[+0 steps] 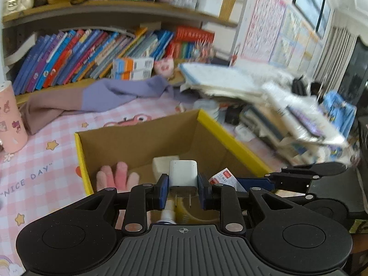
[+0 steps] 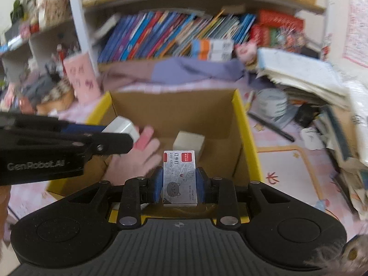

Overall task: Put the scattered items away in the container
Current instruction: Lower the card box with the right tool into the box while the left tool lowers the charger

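Observation:
An open cardboard box with yellow rims stands on the pink desk mat. My left gripper is shut on a white plug-in charger, prongs toward the camera, held over the box's near side. My right gripper is shut on a small grey staple box with a cat drawing, also above the box. Inside lie a pale eraser-like block and a pink hand-shaped toy. A spray bottle's white nozzle shows beneath the left jaws.
A pink patterned cup stands left of the box. A brown and purple cloth lies behind it, below a shelf of books. Piled papers and books crowd the right, with a grey tape roll and a black pen beside the box.

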Motion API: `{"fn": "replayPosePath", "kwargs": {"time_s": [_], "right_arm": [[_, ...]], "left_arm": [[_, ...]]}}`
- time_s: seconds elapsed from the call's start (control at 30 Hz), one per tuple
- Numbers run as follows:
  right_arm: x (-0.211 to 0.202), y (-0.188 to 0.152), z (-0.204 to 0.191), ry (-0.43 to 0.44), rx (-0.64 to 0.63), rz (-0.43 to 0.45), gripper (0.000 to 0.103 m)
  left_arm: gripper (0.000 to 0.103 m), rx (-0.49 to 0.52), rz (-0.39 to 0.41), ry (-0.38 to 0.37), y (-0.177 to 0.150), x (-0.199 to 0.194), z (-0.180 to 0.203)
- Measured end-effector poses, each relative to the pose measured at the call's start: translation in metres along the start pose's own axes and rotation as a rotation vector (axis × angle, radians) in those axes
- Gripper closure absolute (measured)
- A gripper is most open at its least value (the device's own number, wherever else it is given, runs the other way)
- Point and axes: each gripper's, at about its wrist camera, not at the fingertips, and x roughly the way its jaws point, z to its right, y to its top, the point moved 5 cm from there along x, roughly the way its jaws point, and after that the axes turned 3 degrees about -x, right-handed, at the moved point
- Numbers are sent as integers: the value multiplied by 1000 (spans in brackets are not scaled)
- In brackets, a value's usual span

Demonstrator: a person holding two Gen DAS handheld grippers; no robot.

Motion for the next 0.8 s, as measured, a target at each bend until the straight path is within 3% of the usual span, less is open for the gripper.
{"fn": "replayPosePath", "kwargs": {"time_s": [0.17, 0.4, 0.73, 0.8], "right_arm": [[35, -2, 5, 45, -55, -89, 75], [61, -6, 6, 90, -98, -178, 75], [74, -10, 9, 112, -108, -219, 75], [74, -9, 9, 111, -102, -214, 74]], "left_arm": [[78, 14, -91, 36, -3, 37, -10], [78, -8, -148, 74, -8, 60, -19], [78, -13, -192, 94, -10, 69, -18], [72, -9, -186, 94, -9, 68, -17]]}}
